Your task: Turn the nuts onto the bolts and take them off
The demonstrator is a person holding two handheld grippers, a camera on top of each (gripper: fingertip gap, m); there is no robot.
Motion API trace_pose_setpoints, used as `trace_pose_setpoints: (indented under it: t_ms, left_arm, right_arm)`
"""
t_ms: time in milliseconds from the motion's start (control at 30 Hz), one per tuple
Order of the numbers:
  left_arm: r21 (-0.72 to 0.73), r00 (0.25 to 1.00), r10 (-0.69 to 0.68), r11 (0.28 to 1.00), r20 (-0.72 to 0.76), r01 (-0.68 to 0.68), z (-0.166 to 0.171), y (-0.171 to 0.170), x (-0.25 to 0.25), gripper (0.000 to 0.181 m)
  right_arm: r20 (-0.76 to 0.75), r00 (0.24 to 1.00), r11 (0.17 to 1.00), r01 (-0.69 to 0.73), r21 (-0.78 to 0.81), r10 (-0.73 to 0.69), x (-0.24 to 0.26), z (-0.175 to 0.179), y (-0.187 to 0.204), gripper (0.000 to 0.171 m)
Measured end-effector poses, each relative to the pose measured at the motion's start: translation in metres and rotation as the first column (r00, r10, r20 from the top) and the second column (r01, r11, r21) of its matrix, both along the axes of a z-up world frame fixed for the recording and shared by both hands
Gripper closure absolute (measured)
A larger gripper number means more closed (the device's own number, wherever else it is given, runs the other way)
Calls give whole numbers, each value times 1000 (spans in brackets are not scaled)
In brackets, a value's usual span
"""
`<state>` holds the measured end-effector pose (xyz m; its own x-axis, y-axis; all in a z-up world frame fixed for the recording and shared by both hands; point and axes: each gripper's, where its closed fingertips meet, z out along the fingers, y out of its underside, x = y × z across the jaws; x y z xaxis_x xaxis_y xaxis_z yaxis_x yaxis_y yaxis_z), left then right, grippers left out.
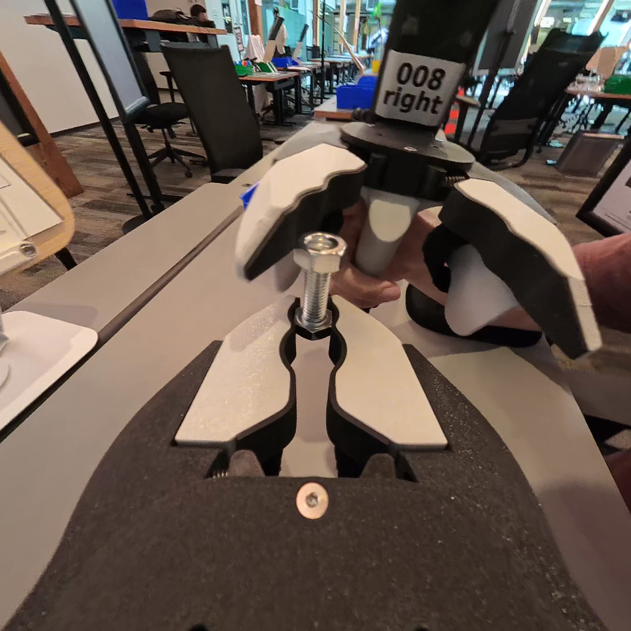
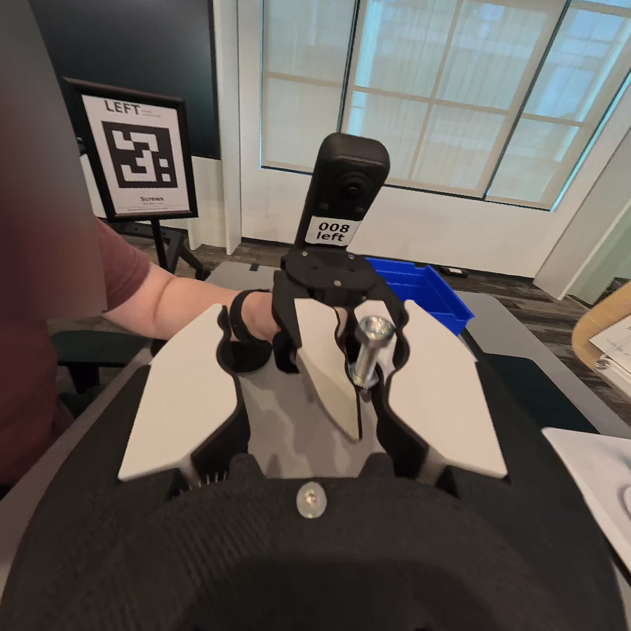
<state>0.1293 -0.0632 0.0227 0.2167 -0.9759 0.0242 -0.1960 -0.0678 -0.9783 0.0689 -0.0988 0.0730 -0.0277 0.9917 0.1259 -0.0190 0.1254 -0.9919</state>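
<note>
A silver bolt (image 1: 316, 290) stands upright over the grey table (image 1: 136, 273). My left gripper (image 1: 312, 309) is shut on its lower end, where a thin hex piece (image 1: 312, 320) sits in the finger notches. A thicker hex nut (image 1: 320, 254) with a hollow top sits on its upper end. My right gripper (image 1: 409, 314) is open, with one finger (image 1: 297, 211) close behind the nut. In the right wrist view the bolt (image 2: 367, 355) stands between my right gripper's (image 2: 312, 312) spread fingers, close to the right one (image 2: 440, 386), with a gap. The left gripper (image 2: 356, 426) holds it from below.
A blue bin (image 2: 426, 293) stands on the table behind the left gripper. A framed marker sign on a stand (image 2: 136, 150) is beyond the table. A white sheet (image 1: 41, 358) and a rounded wooden board (image 1: 34, 205) lie to the left. Office chairs (image 1: 211, 112) stand farther off. Across from one pair of fingers to the other is roughly 7 cm.
</note>
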Motion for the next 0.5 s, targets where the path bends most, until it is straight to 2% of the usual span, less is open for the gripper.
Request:
trace_pose_setpoints:
  t_ms: [133,267,367,467,500]
  left_arm:
    - [-41,999,32,999,40,-30,5,10,-10,167]
    - [-33,1000,-14,999,25,14,1,0,-2,167]
    - [-21,999,-33,999,5,33,-2,-7,6,167]
    - [-22,1000,13,1000,17,-13,1,3,-1,167]
    - [-33,999,18,999,27,-17,2,6,-5,167]
  right_arm:
    - [22,1000,999,10,-30,-10,15,0,9,90]
    - [-17,999,999,32,-29,-32,8,2,10,80]
    - [20,1000,1000,-1,-1,1,-6,-6,-1,74]
    - [54,998,999,24,30,-26,0,-8,3,75]
    - [66,998,1000,18,16,-19,5,-8,4,79]
